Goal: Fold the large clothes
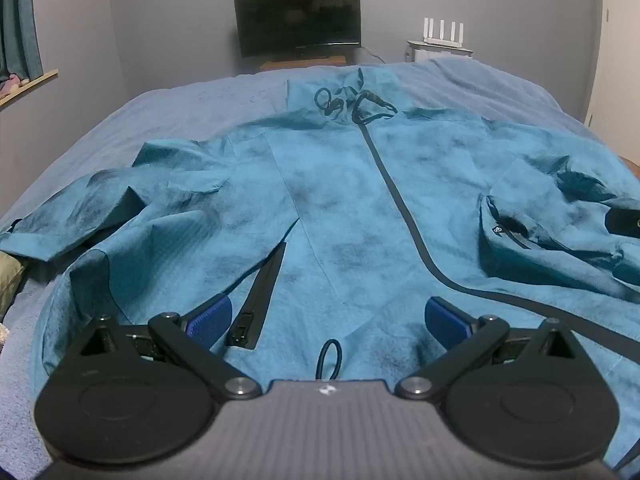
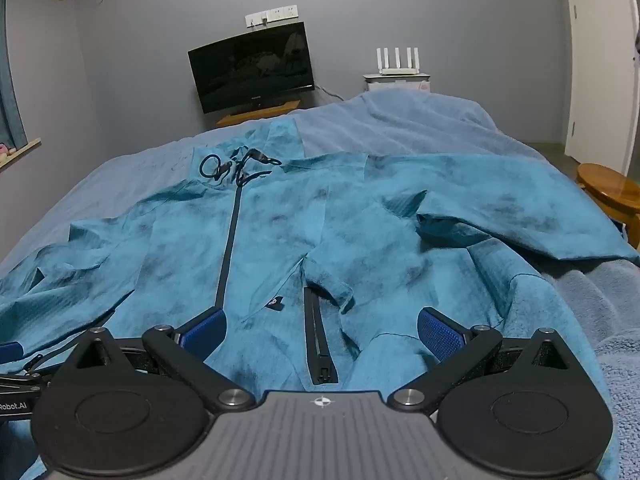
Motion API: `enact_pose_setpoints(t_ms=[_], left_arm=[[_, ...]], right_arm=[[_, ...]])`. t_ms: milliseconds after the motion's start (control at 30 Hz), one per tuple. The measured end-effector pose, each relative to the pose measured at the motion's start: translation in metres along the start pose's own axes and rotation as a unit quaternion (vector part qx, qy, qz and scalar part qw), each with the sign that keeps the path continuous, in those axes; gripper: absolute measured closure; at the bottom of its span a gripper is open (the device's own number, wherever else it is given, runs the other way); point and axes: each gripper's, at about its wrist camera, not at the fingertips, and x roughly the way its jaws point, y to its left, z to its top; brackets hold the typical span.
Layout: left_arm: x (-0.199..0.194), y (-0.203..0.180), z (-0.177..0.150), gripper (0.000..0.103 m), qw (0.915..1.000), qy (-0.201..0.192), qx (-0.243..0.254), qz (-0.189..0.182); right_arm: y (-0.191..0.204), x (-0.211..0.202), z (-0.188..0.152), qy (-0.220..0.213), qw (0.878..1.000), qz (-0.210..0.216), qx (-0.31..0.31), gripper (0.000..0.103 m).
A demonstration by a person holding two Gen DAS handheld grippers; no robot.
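Note:
A large teal zip jacket (image 1: 340, 200) lies front-up on the bed, its collar and black drawcords (image 1: 352, 104) at the far end and its hem nearest me. The dark centre zip (image 1: 400, 200) runs down its length. Both sleeves lie rumpled out to the sides. My left gripper (image 1: 328, 320) hovers open over the hem, left of the zip, by a pocket zip (image 1: 260, 300). My right gripper (image 2: 322, 334) hovers open over the jacket (image 2: 360, 220) right of the centre zip (image 2: 228, 260), above the other pocket zip (image 2: 318, 340). Nothing sits between either pair of blue pads.
The blue bed cover (image 1: 180, 100) spreads under the jacket. Beyond the bed stand a dark TV (image 1: 298, 16) and a white router (image 1: 442, 30) on a cabinet. A wooden stool (image 2: 612, 188) stands right of the bed near a white door (image 2: 596, 60). A curtain (image 1: 18, 20) hangs far left.

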Motion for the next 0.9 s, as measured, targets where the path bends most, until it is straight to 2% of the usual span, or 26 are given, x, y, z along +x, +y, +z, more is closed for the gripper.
enact_pose_setpoints(t_ms=[900], left_arm=[[-0.0007,0.0035,0.0000,0.000,1.0000,0.001,-0.005,-0.003]], right_arm=[[-0.0005,0.0019,0.0005,0.004,1.000,0.001,0.002,0.000]])
